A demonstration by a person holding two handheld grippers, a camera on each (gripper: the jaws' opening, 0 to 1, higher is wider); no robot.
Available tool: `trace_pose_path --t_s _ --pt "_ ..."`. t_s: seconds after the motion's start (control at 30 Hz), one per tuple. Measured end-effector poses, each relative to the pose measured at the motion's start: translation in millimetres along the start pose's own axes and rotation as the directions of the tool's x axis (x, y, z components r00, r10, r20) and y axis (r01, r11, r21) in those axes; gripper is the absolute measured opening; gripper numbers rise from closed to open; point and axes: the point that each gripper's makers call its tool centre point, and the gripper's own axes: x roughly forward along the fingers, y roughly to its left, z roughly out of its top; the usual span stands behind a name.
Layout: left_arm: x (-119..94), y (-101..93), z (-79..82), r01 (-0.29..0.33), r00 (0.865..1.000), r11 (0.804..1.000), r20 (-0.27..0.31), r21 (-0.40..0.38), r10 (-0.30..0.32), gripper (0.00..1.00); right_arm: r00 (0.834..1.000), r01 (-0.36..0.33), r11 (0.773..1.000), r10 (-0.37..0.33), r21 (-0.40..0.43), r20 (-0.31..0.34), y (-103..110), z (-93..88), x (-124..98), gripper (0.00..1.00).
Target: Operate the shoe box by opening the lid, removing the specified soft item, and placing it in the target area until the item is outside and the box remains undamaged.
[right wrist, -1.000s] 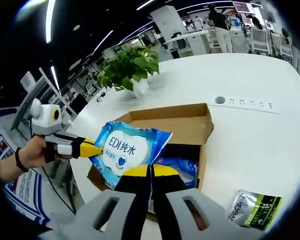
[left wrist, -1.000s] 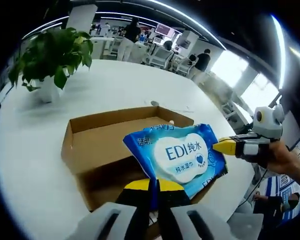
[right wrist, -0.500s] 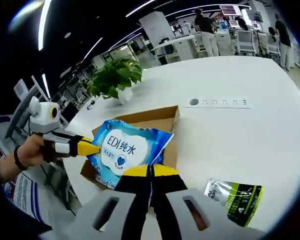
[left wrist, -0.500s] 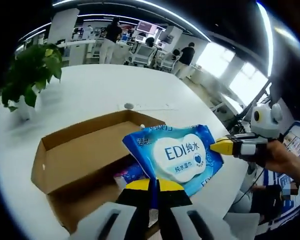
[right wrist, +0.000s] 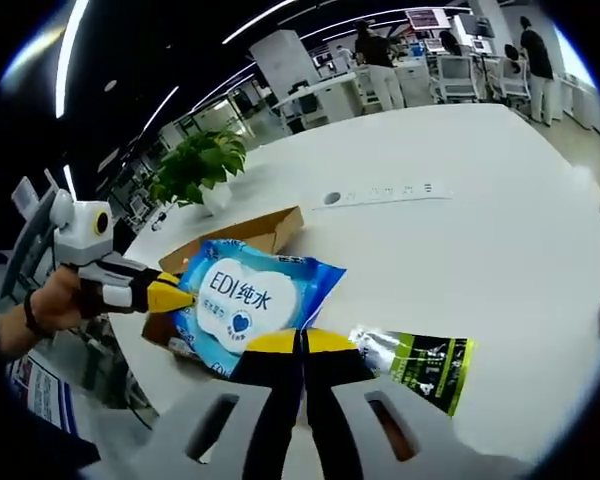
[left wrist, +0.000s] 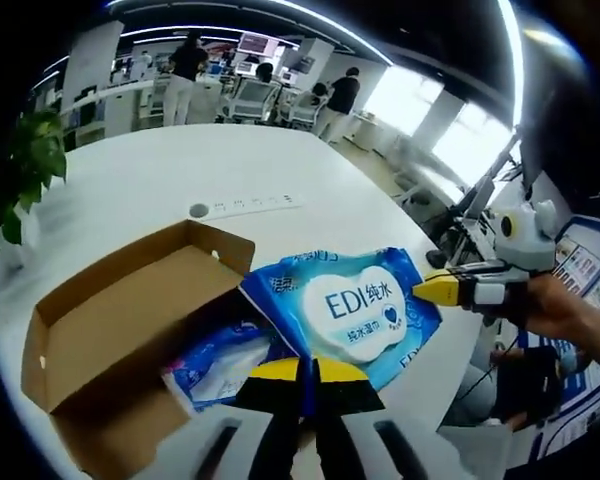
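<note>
A blue wet-wipes pack (left wrist: 355,315) marked "EDI" hangs in the air, held at two edges. My left gripper (left wrist: 305,368) is shut on its near edge. My right gripper (left wrist: 422,290) comes in from the right and is shut on the pack's side edge. In the right gripper view the pack (right wrist: 245,300) sits above my right gripper (right wrist: 302,342), with my left gripper (right wrist: 187,297) pinching it from the left. The open cardboard shoe box (left wrist: 120,300) lies on the white table, left of the pack, with another blue pack (left wrist: 215,362) inside. The box (right wrist: 250,230) is partly hidden behind the pack.
A green and black pouch (right wrist: 420,360) lies on the white table (right wrist: 480,200) close to my right gripper. A potted plant (right wrist: 195,165) and a socket strip (right wrist: 380,192) sit farther back. The table edge (left wrist: 420,250) is near, with people and desks beyond.
Both grippers have carried the pack sideways off the box, which now lies to its left in the left gripper view. The green pouch has come closer in the right gripper view. Both stay shut.
</note>
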Motion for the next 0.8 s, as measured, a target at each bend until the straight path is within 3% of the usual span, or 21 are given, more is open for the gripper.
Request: trace_pose_path --t_s 0.2,0.6,0.8 --pt "21.2 -36.0 0.9 0.041 0.999 0.999 -0.019 0.029 -0.041 0.02 0.999 0.037 0.999 -0.037 0.008 0.001 -28.5 1.5 -19.2 0.00" --pt "58.2 -68.0 7.8 0.088 0.995 0.995 -0.056 0.053 -0.085 0.02 0.997 0.083 0.996 -0.083 0.044 0.000 -72.9 -3.4 -43.0 0.00" --pt "74.7 -73.3 1.6 0.091 0.993 0.995 -0.080 0.051 -0.087 0.02 0.995 0.095 0.994 -0.094 0.057 -0.018 -90.0 -14.0 -42.5 0.00"
